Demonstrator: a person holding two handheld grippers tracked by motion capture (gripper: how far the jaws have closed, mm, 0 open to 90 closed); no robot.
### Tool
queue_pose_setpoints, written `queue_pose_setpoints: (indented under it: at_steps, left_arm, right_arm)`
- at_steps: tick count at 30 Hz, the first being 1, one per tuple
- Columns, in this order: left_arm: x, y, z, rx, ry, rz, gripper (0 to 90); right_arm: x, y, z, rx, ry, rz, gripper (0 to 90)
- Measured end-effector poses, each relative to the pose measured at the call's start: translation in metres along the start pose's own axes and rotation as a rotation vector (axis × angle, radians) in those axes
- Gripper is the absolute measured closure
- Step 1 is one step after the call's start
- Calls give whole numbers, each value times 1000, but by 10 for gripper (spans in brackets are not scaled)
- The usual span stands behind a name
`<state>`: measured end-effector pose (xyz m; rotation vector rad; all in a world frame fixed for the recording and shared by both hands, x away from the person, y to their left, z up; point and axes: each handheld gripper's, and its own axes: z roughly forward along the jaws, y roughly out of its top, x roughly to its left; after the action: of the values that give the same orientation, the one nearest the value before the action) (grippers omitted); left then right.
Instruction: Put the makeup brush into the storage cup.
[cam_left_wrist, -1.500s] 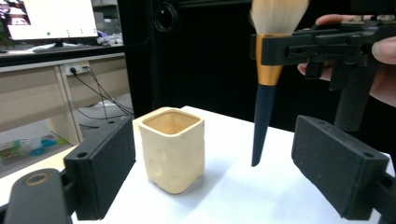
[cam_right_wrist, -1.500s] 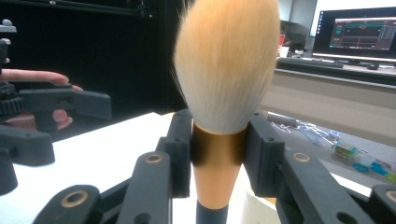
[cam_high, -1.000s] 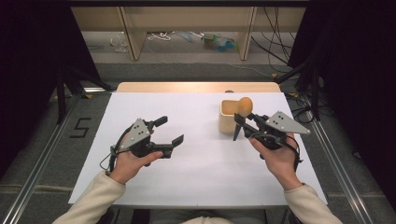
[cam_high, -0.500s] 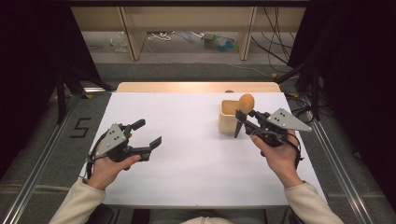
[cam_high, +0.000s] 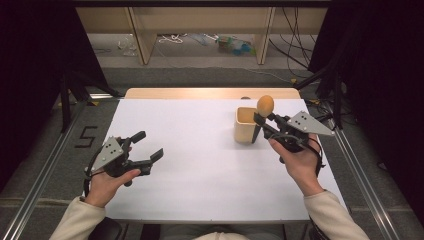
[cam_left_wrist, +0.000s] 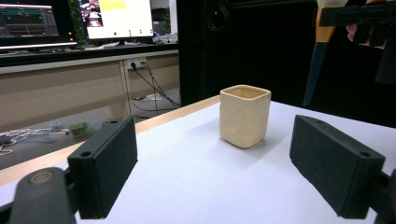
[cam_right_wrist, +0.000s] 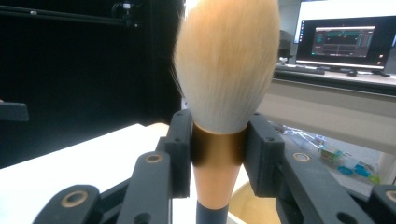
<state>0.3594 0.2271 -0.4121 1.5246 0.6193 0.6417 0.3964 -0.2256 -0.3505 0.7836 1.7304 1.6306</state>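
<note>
**Brush clamped upright beside the cup, other gripper empty**

The right gripper (cam_high: 264, 121) holds a makeup brush (cam_high: 263, 113) near the right edge of the white worktop (cam_high: 200, 150), toward its far side. Its jaws are shut on the brush's copper-coloured ferrule, seen close in the right gripper view (cam_right_wrist: 218, 150), with one black pad pressed against each side. The brush stands upright: the pale, fluffy bristle head points up and the dark handle points down. In the high view the handle hangs just beside the right wall of a cream square cup (cam_high: 246, 125); whether its tip touches the worktop or the cup cannot be told.

The cup stands upright on the worktop, in the far right part, open at the top. In the left gripper view it sits (cam_left_wrist: 244, 115) ahead of the jaws, well apart from them, with the brush handle (cam_left_wrist: 316, 70) hanging to its right.

The left gripper (cam_high: 148, 145) hovers near the left edge of the worktop, toward the near side. Its jaws stand wide apart with nothing between them, and the person's left hand (cam_high: 107, 185) grips its body.
</note>
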Motion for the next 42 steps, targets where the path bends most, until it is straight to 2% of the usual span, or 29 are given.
queue_pose_setpoints:
  at_steps: [8,18,19,24,27,34,35,41,42]
  left_arm:
    - [-1,-2,-3,3,10,1,146]
    - [-4,-3,-3,7,14,-5,146]
    - [-4,-3,-3,7,14,-5,146]
    - [-4,-3,-2,7,17,-7,146]
    - [-4,-3,-2,8,19,-10,146]
    - [-4,-4,-2,9,16,-9,146]
    - [-3,-4,-1,8,15,-5,146]
    - [-4,-5,-1,7,18,-11,146]
    - [-4,-5,-1,7,18,-13,146]
  right_arm:
    - [-7,4,2,11,-15,7,667]
    - [-8,7,9,20,-22,23,667]
    - [-8,7,10,4,-26,7,668]
    - [-7,9,13,15,-16,11,668]
    - [-8,10,16,7,-21,-6,668]
    - [-7,12,21,8,-24,15,667]
    - [-9,12,22,16,-25,1,667]
    - [-9,12,26,10,-33,13,667]
    - [-10,12,27,24,-26,10,667]
